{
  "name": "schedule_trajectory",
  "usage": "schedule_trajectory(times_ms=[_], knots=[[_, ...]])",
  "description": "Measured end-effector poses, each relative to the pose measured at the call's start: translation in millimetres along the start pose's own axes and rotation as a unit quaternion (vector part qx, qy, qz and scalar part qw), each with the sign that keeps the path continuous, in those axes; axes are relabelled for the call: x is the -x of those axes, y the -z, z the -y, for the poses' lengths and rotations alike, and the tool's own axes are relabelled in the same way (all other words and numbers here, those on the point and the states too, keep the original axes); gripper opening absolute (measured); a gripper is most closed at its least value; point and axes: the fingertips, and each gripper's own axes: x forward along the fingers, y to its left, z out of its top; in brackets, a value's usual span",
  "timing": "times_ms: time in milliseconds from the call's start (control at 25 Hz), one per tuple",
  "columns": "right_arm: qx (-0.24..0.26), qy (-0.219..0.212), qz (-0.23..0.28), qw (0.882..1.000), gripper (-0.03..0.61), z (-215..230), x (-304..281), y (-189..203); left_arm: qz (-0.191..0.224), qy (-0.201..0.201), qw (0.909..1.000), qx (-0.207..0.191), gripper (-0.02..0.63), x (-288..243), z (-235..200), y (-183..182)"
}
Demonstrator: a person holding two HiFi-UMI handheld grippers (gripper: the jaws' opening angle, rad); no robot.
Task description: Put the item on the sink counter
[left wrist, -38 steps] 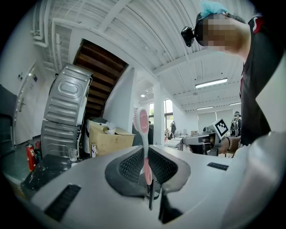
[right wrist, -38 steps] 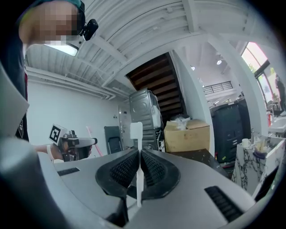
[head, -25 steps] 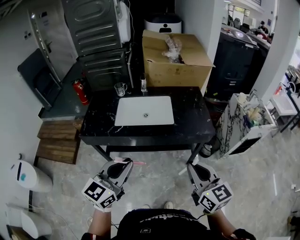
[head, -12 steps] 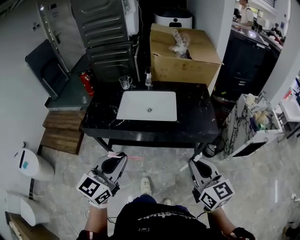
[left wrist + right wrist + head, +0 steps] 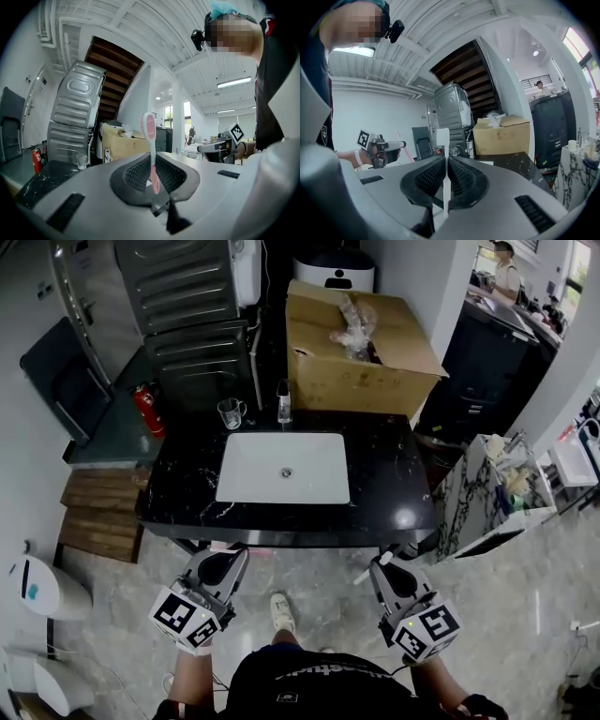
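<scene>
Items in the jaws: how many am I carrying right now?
2. A pink toothbrush is clamped upright in the left gripper. A thin white item, possibly another toothbrush, is clamped in the right gripper. None looks hidden.

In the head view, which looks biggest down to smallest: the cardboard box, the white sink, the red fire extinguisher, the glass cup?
1. cardboard box
2. white sink
3. red fire extinguisher and glass cup look nearly alike, so I won't rank them.
</scene>
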Motion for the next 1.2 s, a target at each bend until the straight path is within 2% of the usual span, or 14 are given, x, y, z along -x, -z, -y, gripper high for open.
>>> schedule_trajectory(times_ms=[320,560,880,1200], knots=[[0.019,-0.012,0.011,1.000,0.044,-6.3,-142.3,-47.0,0.015,0.009,0.9998,0.006,0.038,-38.3,-128.7,-15.2],[0.023,-0.015,0.009,1.000,0.044,-13.7,-209.4,-66.3,0.021,0.016,0.9996,0.008,0.038,-57.0,-193.1,-23.8],[0.014,-0.010,-0.005,1.000,0.044,14.4,-246.1,-67.7,0.014,0.011,0.9992,0.035,0.038,-90.4,-228.9,-11.8],[0.002,-0.048,0.006,0.999,0.044,69.6,-288.6,-77.4,0.000,-0.011,0.9999,0.010,0.038,-142.8,-240.0,-23.3]])
